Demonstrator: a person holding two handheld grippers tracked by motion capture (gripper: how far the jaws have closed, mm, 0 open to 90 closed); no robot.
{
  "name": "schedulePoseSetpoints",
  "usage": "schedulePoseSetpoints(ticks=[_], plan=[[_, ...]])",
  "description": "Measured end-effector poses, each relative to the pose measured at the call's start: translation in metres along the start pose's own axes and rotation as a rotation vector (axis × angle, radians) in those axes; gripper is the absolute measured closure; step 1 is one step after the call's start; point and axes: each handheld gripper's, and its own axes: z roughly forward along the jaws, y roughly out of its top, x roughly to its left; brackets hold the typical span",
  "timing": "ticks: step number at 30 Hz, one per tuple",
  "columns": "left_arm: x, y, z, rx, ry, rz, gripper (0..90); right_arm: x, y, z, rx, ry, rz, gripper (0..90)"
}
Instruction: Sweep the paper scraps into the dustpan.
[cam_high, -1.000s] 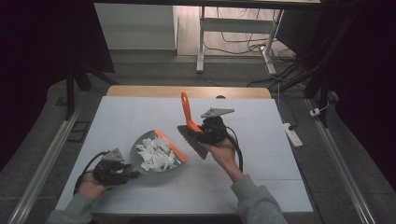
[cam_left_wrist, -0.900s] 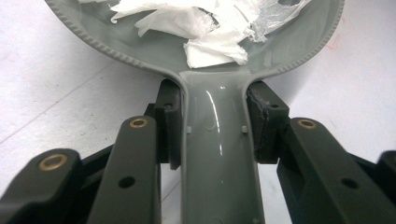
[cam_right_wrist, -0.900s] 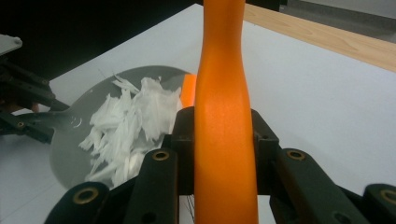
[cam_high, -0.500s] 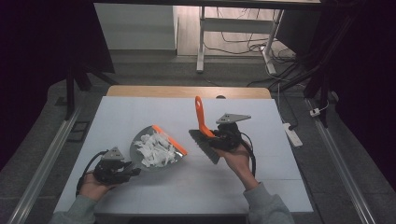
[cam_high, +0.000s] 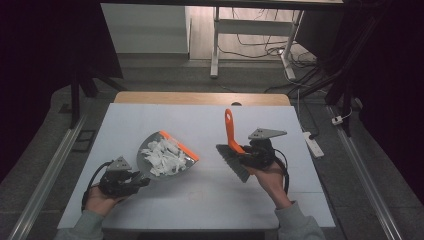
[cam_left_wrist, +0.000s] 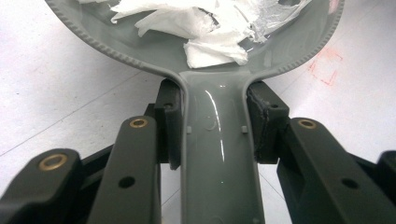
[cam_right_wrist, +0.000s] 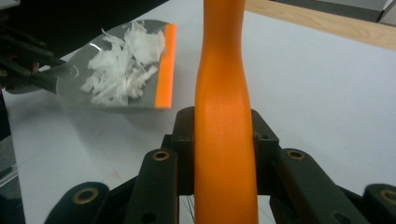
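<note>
We note the bench (cam_high: 210, 200), covered in a white sheet, carrying the work: sweeping torn paper into a dustpan. The grey dustpan (cam_high: 167, 159) lies left of centre with its orange lip (cam_high: 180, 145) facing the brush, a sensible way to receive sweepings; the left gripper (cam_high: 131, 181) has its fingers (cam_left_wrist: 170, 122) clamped on either side of the pan's handle, presumably to steady it. The brush (cam_high: 233, 156) sits to the right, well apart from the pan, its orange handle (cam_right_wrist: 224, 140) pinched in the right gripper (cam_high: 247, 159), bristles low and handle raised. The shredded paper (cam_high: 162, 156) is heaped inside the pan, so we judge the sweeping largely done. The high view gives the spacing of pan and brush; the left gripper view adds the finger contact on the pan's neck, and the right gripper view the pads pressing the brush handle.
</note>
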Motion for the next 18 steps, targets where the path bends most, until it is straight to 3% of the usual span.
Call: schedulePoseSetpoints(ticks=[12,18], plan=[[0.007,-0.004,-0.006,-0.018,0.012,-0.038,61.2,-0.007,-0.015,-0.021,-0.007,0.002,0.023,70.5],[0.01,-0.005,-0.008,-0.047,0.054,-0.125,61.3,-0.008,-0.018,-0.027,-0.017,0.026,0.036,70.5]])
